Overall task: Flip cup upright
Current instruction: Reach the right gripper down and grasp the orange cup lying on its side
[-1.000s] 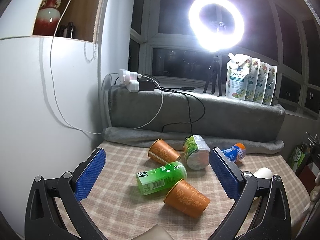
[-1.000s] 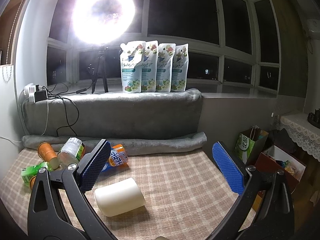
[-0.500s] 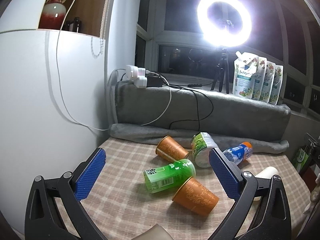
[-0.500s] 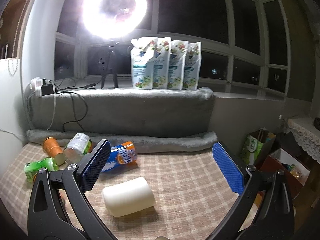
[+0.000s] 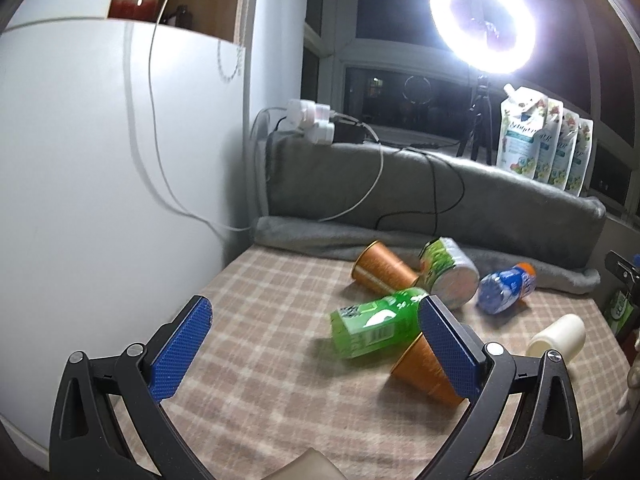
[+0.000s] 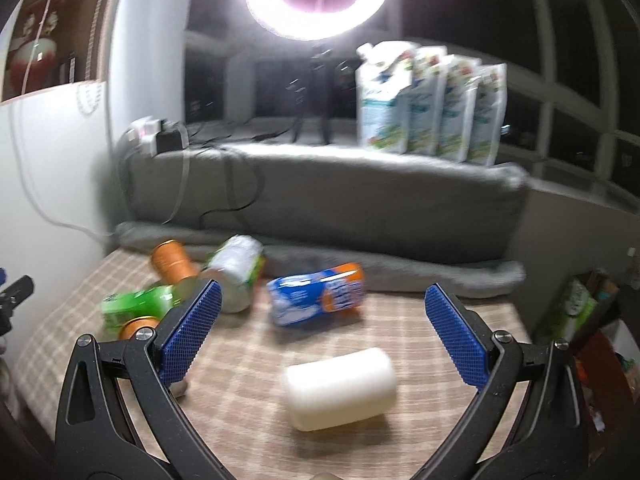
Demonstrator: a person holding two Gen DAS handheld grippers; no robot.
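Observation:
A white cup [image 6: 340,388] lies on its side on the checked tablecloth [image 6: 248,364], between and just ahead of the fingers of my open, empty right gripper [image 6: 320,336]. It also shows far right in the left wrist view [image 5: 558,338]. Two orange paper cups lie on their sides: one at the back [image 5: 382,270], one near my left gripper's right finger [image 5: 424,372]. My left gripper [image 5: 316,346] is open and empty above the cloth, left of the pile.
A green bottle [image 5: 374,328], a green-and-white can [image 5: 450,272] and a blue-orange bottle [image 5: 506,286] lie among the cups. A grey blanket [image 5: 400,196] backs the table, a white cabinet [image 5: 100,184] stands left. A ring light [image 5: 482,20] glares above. Bags [image 6: 576,312] sit right.
Both views have swung left. The right gripper has moved in, so the white cup now lies centred between its fingers. The left gripper shifted left of the pile. No object has moved.

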